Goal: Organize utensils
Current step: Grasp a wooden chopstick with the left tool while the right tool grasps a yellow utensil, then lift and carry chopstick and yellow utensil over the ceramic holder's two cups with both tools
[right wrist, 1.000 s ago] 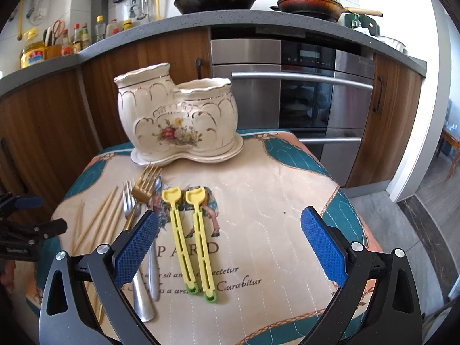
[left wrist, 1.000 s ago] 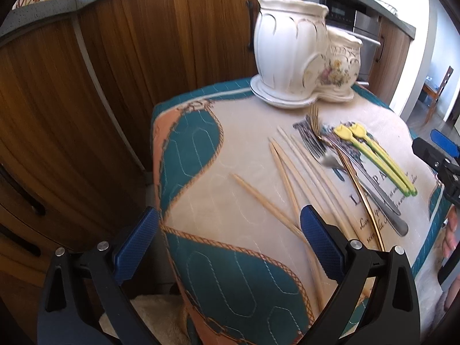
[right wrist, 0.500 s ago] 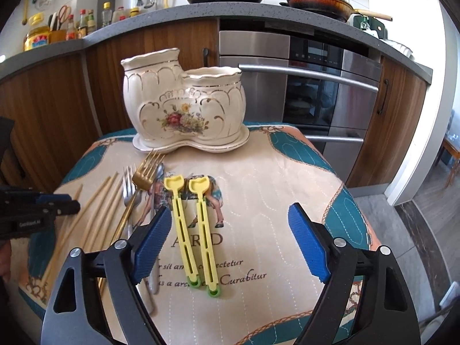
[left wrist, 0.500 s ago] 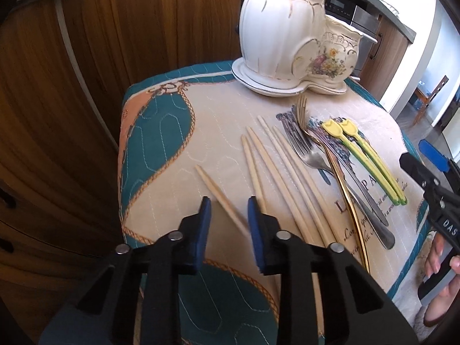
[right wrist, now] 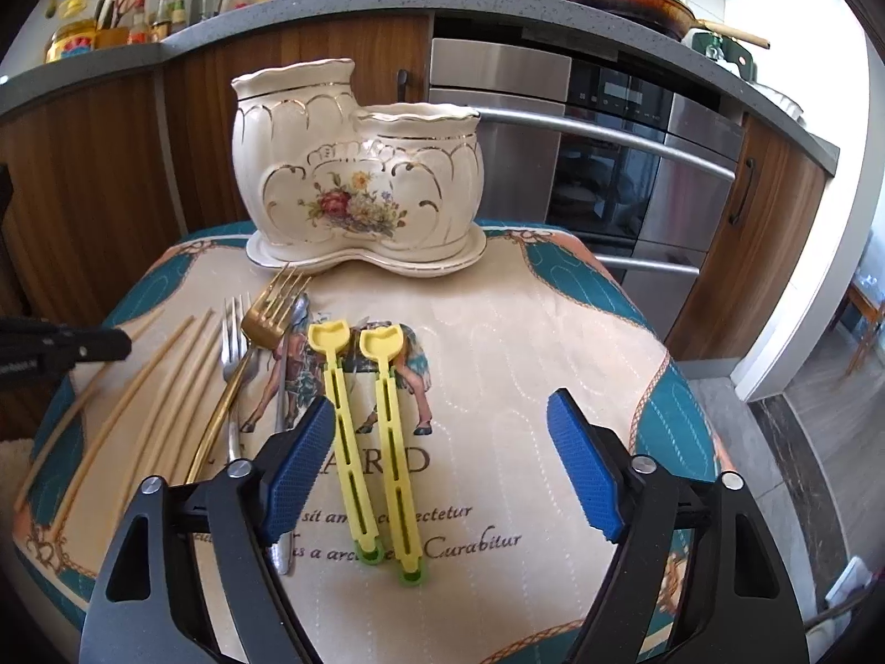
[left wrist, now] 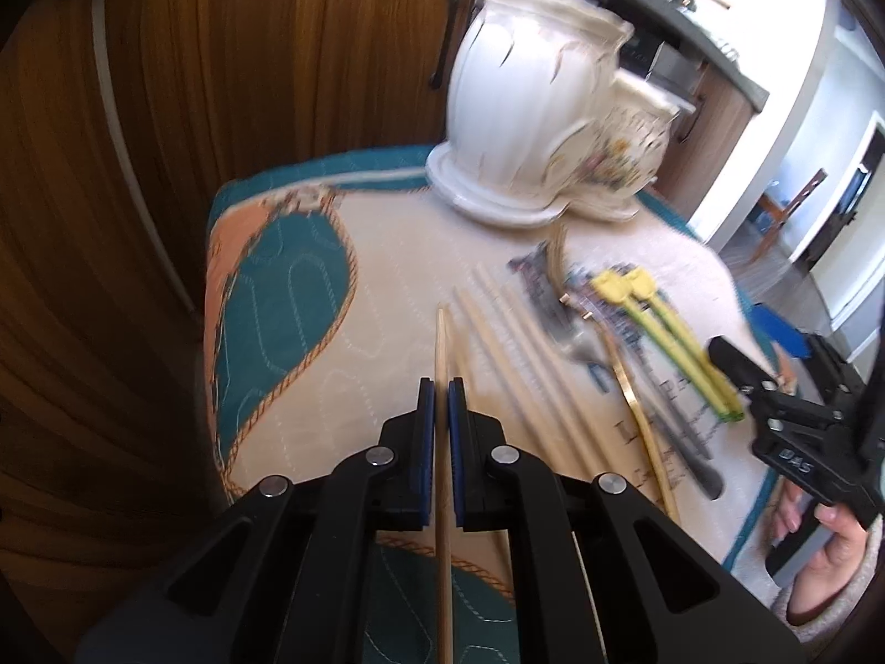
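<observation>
Left gripper (left wrist: 441, 384) clamped on a single wooden chopstick (left wrist: 441, 343); right gripper (right wrist: 442, 437) closing above two yellow spoons (right wrist: 362, 431).

The chopstick ran straight between the blue pads (left wrist: 425, 442), its tip projecting beyond them over the quilted table cover (right wrist: 525, 332). The other chopsticks (right wrist: 149, 387) lay side by side on the cover, next to a gold fork (right wrist: 265, 321) and a silver fork (right wrist: 232, 332). The right gripper's jaws stood apart with the spoon handles between them, no pad touching. The two-compartment ceramic holder (right wrist: 354, 177) stood upright at the far edge, in front of wooden cabinets (left wrist: 221, 83).
</observation>
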`<state>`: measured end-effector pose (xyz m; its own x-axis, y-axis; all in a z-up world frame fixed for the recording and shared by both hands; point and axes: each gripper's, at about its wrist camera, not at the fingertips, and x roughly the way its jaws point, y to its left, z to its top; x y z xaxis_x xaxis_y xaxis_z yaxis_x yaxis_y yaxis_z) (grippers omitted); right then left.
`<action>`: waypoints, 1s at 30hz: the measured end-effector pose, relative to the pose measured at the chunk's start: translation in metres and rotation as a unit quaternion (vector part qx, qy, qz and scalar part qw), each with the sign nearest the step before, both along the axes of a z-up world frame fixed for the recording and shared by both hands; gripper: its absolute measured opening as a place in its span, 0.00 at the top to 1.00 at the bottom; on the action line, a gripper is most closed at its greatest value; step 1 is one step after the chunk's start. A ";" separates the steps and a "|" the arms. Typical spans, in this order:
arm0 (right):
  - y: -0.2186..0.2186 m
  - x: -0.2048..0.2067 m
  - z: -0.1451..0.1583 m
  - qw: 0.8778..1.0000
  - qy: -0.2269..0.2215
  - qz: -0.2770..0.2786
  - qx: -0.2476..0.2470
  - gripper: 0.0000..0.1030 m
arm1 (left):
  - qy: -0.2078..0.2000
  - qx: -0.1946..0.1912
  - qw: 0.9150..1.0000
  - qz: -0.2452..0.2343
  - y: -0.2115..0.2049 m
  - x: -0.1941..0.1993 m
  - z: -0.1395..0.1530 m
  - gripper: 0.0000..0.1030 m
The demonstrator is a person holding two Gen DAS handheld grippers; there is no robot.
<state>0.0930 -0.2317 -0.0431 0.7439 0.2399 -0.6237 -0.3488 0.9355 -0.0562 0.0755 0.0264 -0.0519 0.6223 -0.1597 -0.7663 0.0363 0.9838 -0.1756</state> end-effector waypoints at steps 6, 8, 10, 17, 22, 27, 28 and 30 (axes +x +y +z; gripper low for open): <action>-0.012 0.022 0.014 0.999 0.032 0.030 0.030 0.37 | -0.064 -0.017 0.997 -0.030 0.000 -0.008 0.026 0.95; -0.005 0.027 0.011 0.998 0.048 0.045 0.020 0.44 | -0.076 -0.008 0.996 -0.035 -0.002 -0.009 0.028 0.95; 0.007 0.032 0.002 0.995 0.075 0.064 0.005 0.53 | -0.082 -0.007 0.996 -0.042 -0.003 -0.009 0.028 0.95; 0.026 0.044 -0.016 0.991 0.109 0.074 -0.031 0.76 | -0.082 -0.023 0.995 -0.049 -0.001 -0.012 0.025 0.95; 0.025 0.045 -0.013 0.990 0.115 0.079 -0.009 0.90 | -0.090 -0.026 0.994 -0.061 -0.004 -0.013 0.024 0.95; 0.013 0.030 0.015 0.995 0.063 0.075 0.033 0.90 | -0.120 -0.030 0.990 -0.072 -0.006 -0.020 0.035 0.95; 0.010 0.025 0.025 0.995 0.042 0.075 0.045 0.90 | -0.131 -0.031 0.988 -0.074 -0.006 -0.021 0.039 0.95; 0.006 0.020 0.043 0.995 0.006 0.073 0.067 0.90 | -0.146 -0.030 0.986 -0.076 -0.007 -0.023 0.047 0.95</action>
<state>0.1133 -0.2261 0.0002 0.6878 0.4261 -0.5876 -0.4810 0.8739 0.0708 0.0528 0.0199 -0.0051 0.7801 -0.3078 -0.5447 0.2395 0.9512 -0.1945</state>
